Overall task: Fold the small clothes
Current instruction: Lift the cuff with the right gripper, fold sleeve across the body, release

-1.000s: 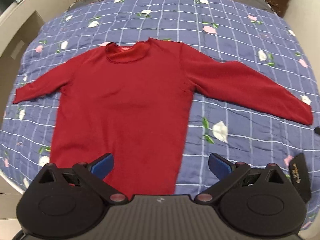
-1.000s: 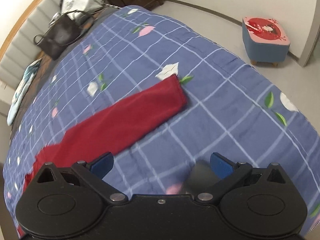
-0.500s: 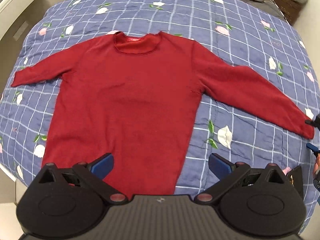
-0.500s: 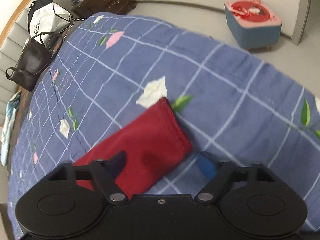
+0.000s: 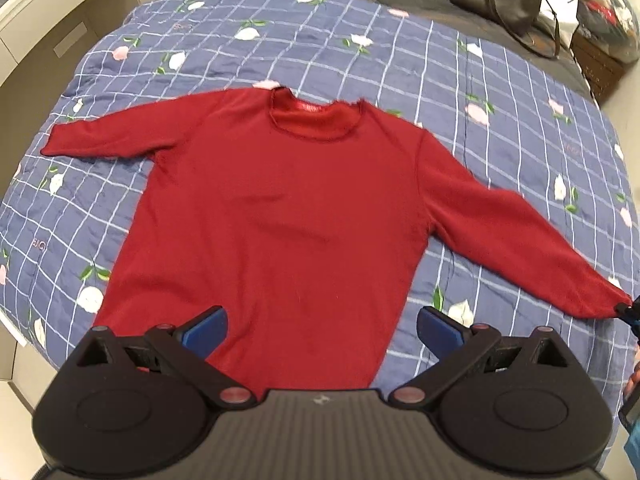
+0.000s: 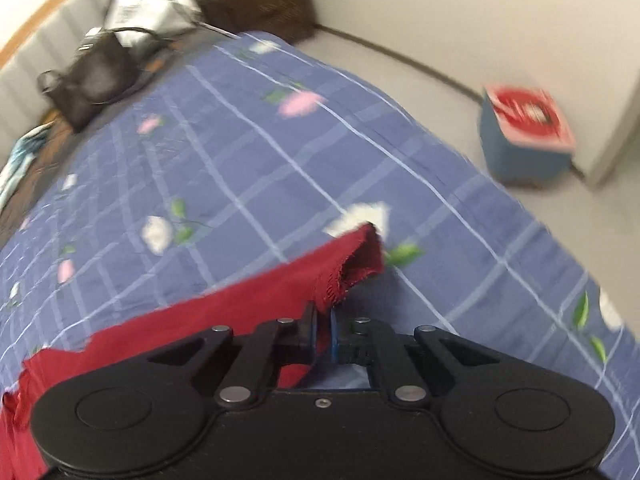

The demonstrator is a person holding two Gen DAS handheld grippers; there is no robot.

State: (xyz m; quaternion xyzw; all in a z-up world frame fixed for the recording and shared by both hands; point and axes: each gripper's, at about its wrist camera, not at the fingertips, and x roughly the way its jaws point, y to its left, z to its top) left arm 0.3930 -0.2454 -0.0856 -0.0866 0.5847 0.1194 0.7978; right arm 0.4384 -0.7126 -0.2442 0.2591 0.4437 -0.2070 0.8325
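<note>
Blue checked bedding (image 5: 460, 80) carries a red sweater (image 5: 288, 216) spread flat, sleeves out left and right. Above its near hem the left gripper (image 5: 322, 326) hovers with jaws wide apart. At the far right, the right gripper (image 6: 323, 330) pinches the sleeve cuff (image 6: 352, 262).

- My own left gripper (image 5: 322, 330) hides the red sweater (image 5: 280, 216) hem
- My right gripper (image 5: 630, 316) is cut off at the left view's edge
- The right view is blurred; the stool (image 6: 526, 136) top's print is unreadable
- Sweater label too small to read
</note>
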